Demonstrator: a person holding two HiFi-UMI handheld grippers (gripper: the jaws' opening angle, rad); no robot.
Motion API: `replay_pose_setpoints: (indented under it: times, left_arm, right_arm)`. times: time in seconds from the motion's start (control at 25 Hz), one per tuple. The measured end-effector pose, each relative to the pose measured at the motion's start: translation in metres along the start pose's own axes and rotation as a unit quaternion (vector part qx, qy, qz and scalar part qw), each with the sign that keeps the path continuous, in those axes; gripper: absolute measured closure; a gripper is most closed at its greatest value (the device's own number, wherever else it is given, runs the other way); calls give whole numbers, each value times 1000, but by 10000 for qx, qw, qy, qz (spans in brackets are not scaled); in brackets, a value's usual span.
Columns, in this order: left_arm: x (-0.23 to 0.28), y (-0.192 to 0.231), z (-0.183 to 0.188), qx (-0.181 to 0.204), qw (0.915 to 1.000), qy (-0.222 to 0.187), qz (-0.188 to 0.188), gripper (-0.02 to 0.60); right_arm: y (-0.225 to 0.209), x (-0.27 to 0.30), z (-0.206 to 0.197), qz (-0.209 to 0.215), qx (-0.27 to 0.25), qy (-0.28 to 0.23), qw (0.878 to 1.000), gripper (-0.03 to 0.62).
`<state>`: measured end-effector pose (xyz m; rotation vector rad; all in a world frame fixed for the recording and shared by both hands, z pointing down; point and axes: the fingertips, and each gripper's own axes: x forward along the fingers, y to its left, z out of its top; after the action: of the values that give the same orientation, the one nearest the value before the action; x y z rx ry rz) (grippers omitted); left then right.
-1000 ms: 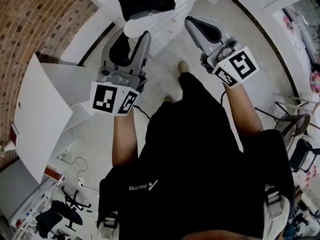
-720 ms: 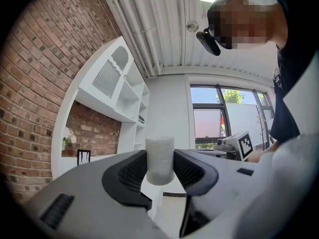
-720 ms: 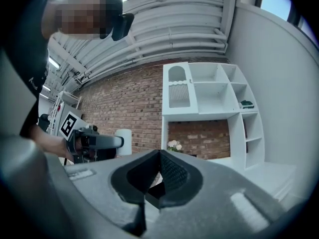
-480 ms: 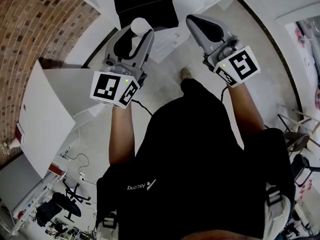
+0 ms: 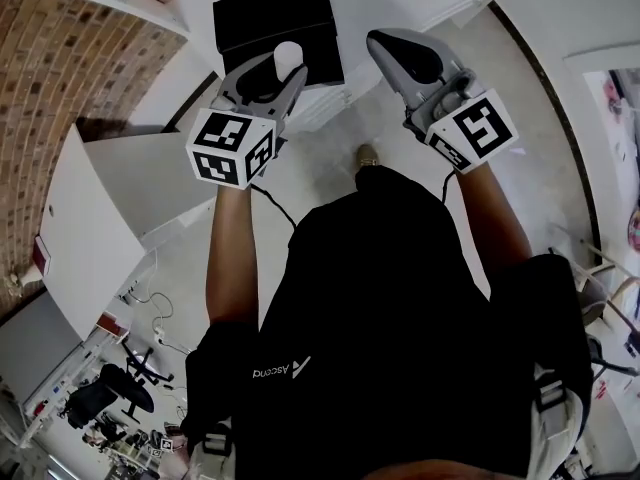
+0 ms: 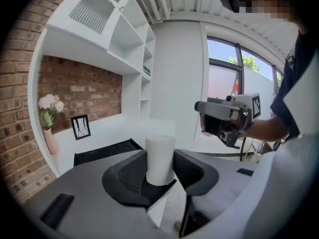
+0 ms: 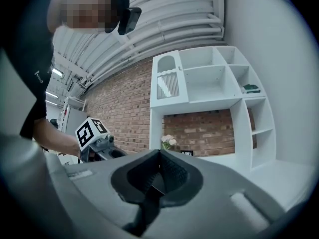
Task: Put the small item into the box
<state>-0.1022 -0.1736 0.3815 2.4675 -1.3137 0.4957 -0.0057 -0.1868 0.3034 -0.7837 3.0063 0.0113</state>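
Left gripper (image 5: 270, 76) clamps white cylinder (image 6: 159, 156); black box (image 5: 275, 13) just ahead

You're getting open air between your left gripper (image 5: 282, 68) and the black box (image 5: 270, 13) just ahead, and the space over the box top is lying open. The white cylinder (image 6: 159, 158) is filling the left jaws. Your right gripper (image 5: 388, 46) is hovering off to the right with its jaws together, and a wide gap is lying between the two. Brick wall (image 6: 84, 88) and white shelving (image 6: 124, 39) are closing off the far side, with upper shelves overhanging the counter. A flower vase (image 6: 50, 128) and a picture frame (image 6: 80, 127) are standing back left, behind the box.
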Motion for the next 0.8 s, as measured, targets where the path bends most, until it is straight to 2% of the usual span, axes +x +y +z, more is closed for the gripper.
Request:
replay_pose_setpoints:
  times: [0.2,0.4,0.64,0.8]
  left_arm:
    - [44,9,-24,-108,9955,937,-51,419]
    - [73,19,-45,-217,9865,1618,-89,419]
    - [95,26,-62,-497,9725,2257,-277,419]
    - [109,34,-78,-636,9599,2691,-453,419]
  right_arm:
    - [-27,6,-9,146,169,130,9997,592]
    - [-45,7,-16,142,253,193,9994,592]
    - [-60,5,-21,-24,346,190,9992,592]
    - [-65,13,-22,-81,370,146,9992,592]
